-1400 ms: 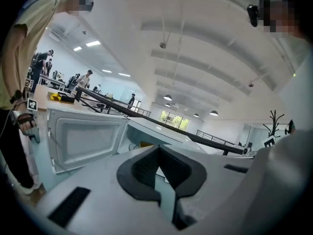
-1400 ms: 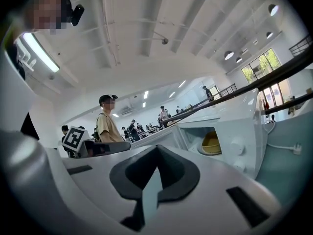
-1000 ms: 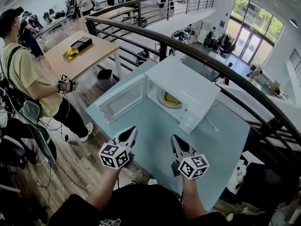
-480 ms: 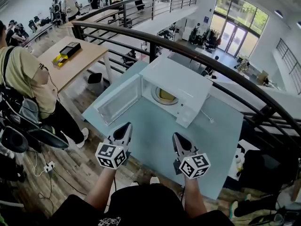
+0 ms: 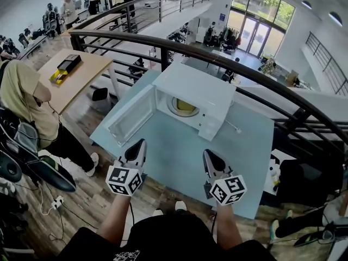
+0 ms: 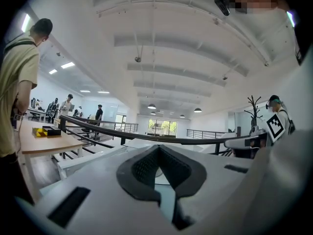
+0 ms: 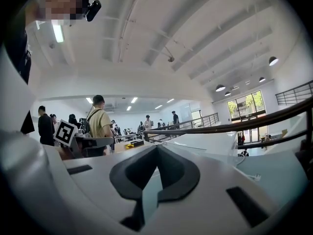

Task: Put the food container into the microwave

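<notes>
Table [image 5: 175, 143] edge under closed L gripper [image 5: 138, 144], R gripper [image 5: 209, 154]; microwave [image 5: 202, 89] open.

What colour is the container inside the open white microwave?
Yellow. The round food container sits in the white microwave; head view shows it best.

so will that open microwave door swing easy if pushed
The door hangs wide open on its side hinge, so it probably swings freely. The microwave sits on a smooth table, so it might slide.

No legible text, labels, brands, numbers or signs, nothing readable anywhere
</notes>
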{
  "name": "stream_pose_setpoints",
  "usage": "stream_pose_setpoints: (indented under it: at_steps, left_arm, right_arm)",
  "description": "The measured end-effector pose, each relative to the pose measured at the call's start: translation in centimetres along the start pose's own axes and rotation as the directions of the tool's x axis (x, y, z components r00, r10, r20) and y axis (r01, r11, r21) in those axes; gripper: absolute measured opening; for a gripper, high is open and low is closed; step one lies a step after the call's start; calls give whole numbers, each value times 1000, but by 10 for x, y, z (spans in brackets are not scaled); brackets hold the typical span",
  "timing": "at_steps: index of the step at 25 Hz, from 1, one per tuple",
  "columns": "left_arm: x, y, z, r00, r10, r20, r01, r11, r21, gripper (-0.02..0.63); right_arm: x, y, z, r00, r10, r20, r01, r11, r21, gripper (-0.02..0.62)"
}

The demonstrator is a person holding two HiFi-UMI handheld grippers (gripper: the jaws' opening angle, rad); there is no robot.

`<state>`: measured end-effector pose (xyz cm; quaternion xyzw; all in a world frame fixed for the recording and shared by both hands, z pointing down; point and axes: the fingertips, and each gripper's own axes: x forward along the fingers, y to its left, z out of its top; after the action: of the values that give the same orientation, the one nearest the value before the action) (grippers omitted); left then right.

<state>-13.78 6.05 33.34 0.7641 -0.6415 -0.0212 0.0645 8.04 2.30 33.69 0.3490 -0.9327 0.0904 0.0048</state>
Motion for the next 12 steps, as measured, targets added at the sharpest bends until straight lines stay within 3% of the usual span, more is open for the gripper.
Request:
stream_pose_setpoints:
  at_steps: [12]
  left_arm:
    - [-1,0,-4,1000,7,-4,-7,999,34,8]
  right_arm:
    - [-3,-1,-3,999,-42,-1,42,999,-14,6]
